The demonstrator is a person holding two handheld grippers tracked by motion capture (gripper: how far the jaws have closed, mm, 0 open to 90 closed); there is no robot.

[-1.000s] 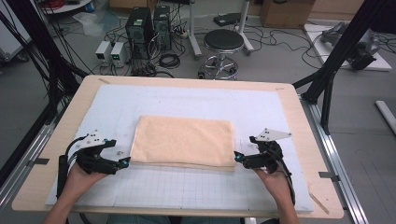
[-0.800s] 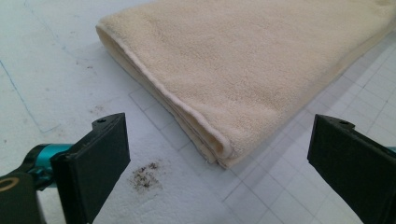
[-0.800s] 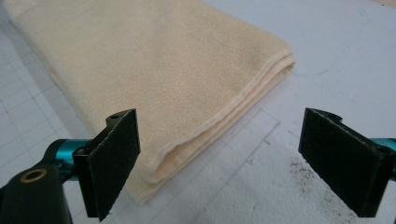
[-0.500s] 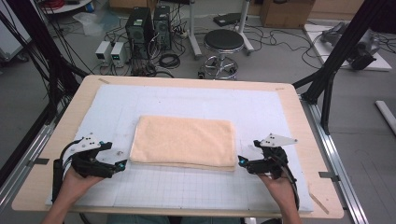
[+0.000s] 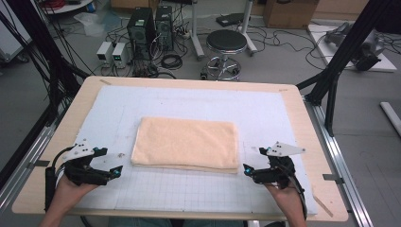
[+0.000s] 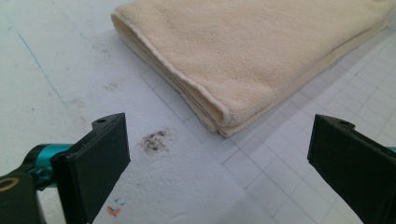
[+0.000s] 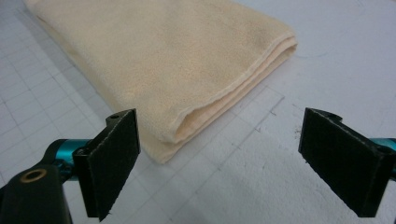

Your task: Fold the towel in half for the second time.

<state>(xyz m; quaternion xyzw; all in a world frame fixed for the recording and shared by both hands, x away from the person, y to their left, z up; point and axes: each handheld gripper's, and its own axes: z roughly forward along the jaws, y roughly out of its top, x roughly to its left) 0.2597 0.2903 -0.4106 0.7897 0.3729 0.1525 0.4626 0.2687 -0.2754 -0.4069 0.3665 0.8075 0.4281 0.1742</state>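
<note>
A folded cream towel [image 5: 185, 144] lies flat in the middle of the white gridded mat [image 5: 189, 101]. My left gripper [image 5: 117, 171] rests near the mat's front left, open and empty, a short way off the towel's near-left corner [image 6: 219, 123]. In the left gripper view the jaws stand wide apart, and between them [image 6: 217, 161] lies bare mat. My right gripper [image 5: 246, 169] sits at the front right, open and empty, just off the towel's near-right corner [image 7: 163, 147]. The right gripper's jaws [image 7: 217, 158] are spread wide, clear of the cloth.
The wooden table [image 5: 302, 123] borders the mat, with black frame posts [image 5: 347, 52] at both sides. A dark smudge [image 6: 154, 140] marks the mat near the left gripper. A stool [image 5: 227, 45] and computer boxes [image 5: 149, 28] stand on the floor beyond the far edge.
Both grippers have drawn back toward the table's front edge and away from the towel's near corners. The towel has not moved.
</note>
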